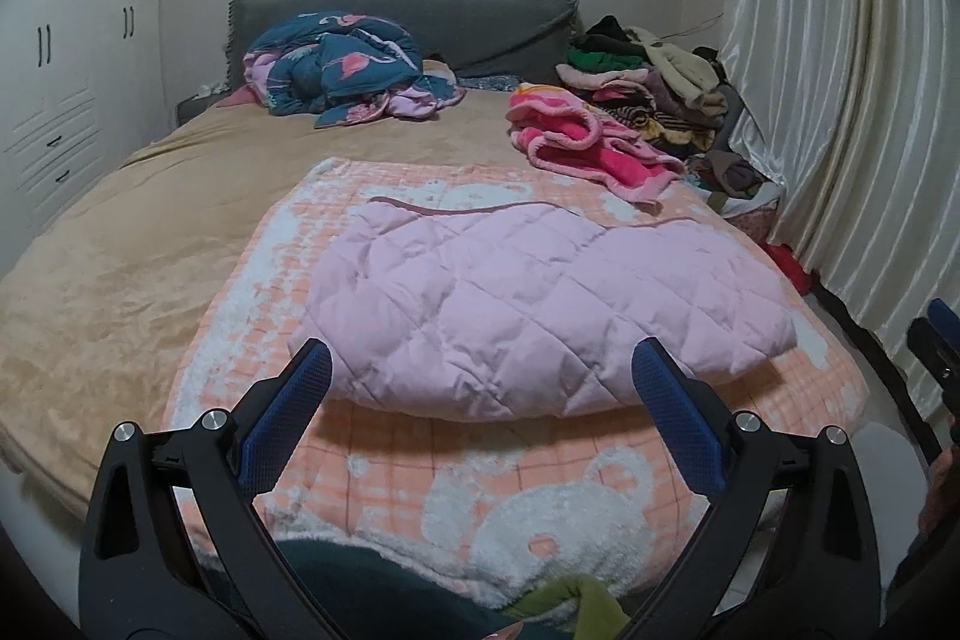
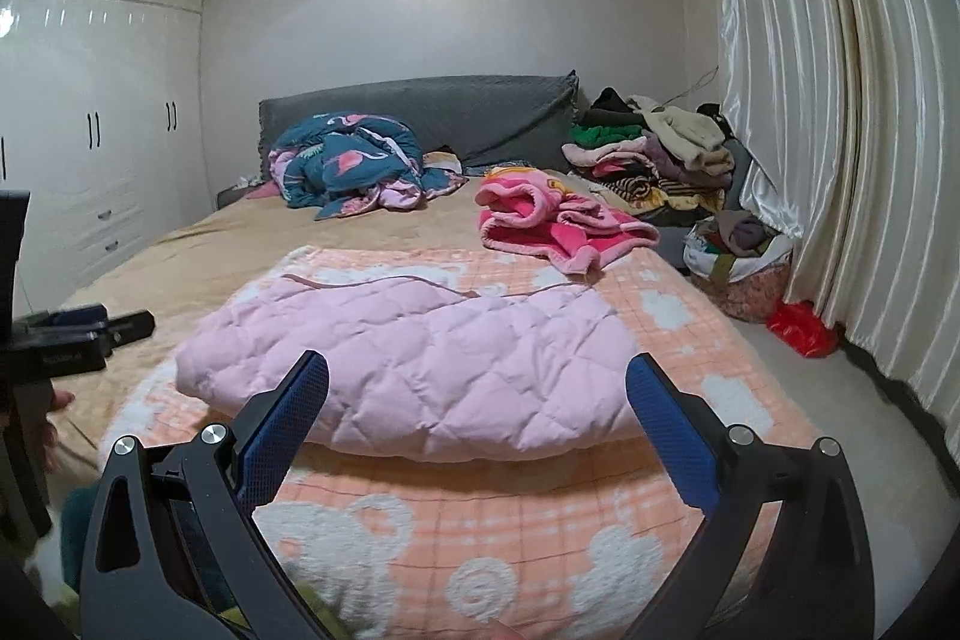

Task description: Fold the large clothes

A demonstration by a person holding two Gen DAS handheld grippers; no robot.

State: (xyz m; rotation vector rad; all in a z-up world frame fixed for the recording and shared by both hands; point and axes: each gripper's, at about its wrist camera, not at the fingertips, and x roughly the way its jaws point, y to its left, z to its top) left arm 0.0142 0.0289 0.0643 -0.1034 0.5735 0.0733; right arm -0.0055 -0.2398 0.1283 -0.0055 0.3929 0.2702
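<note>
A folded pink quilted garment lies on an orange and white bear-pattern blanket on the bed. It also shows in the right wrist view. My left gripper is open and empty, just short of the garment's near edge. My right gripper is open and empty, also just short of the near edge. The right gripper shows at the left wrist view's right edge; the left gripper shows at the right wrist view's left edge.
A crumpled bright pink fleece lies behind the garment. A blue flamingo duvet sits by the grey headboard. A clothes pile and a basket stand at the right by the curtain. White wardrobes line the left wall.
</note>
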